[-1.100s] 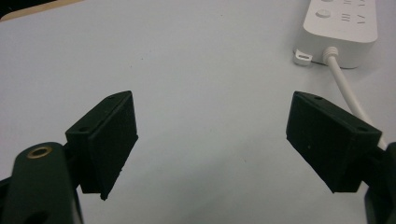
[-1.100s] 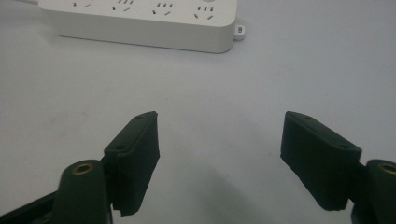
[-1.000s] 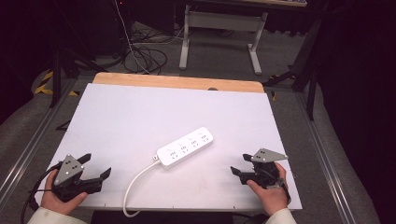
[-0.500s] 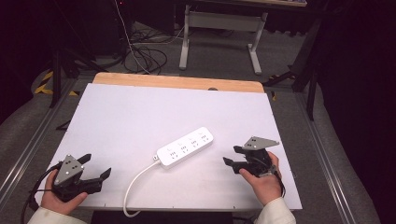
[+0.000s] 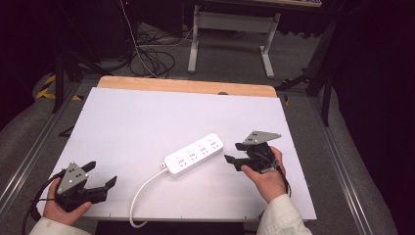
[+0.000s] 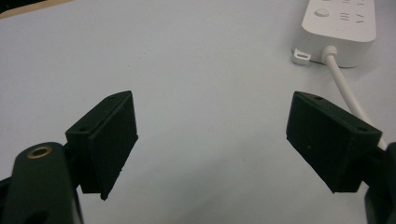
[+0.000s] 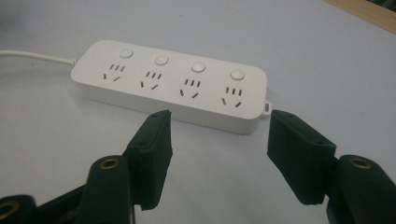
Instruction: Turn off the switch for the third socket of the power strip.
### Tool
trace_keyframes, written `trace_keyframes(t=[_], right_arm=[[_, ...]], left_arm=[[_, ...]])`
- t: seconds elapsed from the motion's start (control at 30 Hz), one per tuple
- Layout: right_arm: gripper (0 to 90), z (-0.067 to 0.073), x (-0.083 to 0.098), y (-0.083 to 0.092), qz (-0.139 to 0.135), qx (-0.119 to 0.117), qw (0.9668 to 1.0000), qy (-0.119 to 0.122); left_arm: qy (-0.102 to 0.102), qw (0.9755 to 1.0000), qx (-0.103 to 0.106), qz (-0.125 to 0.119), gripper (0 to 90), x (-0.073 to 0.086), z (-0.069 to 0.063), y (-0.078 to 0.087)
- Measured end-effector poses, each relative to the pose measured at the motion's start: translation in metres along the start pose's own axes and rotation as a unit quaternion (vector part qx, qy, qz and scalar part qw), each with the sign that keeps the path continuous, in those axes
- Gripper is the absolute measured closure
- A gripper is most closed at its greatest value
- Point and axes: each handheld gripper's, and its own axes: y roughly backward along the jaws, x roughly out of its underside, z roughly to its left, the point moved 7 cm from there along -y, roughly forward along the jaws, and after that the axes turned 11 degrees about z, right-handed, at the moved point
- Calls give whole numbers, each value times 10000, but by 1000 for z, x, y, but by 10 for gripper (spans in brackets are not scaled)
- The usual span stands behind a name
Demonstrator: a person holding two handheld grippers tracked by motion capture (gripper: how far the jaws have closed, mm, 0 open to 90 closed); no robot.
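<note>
Our right tongs (image 7: 217,140), jaws wide, sit near the white four-socket plastic power strip (image 5: 194,154) at mid-frame; a skewed grip could spin it. Left tongs (image 5: 95,182) (lower left) gape empty.

The black two-jaw left gripper (image 5: 100,176), topped by a grey three-cornered plate, is held low at the person's left hand (image 5: 61,210), its jaws spread wide apart with nothing gripped between them. The black two-jaw right gripper (image 5: 234,154), likewise capped by a grey plate, is held in the right hand (image 5: 268,178), raised and angled inward to the left; its jaws are parted and nothing is clasped. Pale sleeve cuffs (image 5: 283,218) are seen at both wrists.
</note>
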Motion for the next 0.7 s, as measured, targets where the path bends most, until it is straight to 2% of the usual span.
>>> trace_keyframes(t=[0.37,0.7], right_arm=[[409,3,-19,-11,81,-15,9999,102],[490,7,-32,-20,125,20,9997,216]], left_arm=[[12,10000,14,0,167,0,0,0],[18,10000,27,-12,166,0,0,0]])
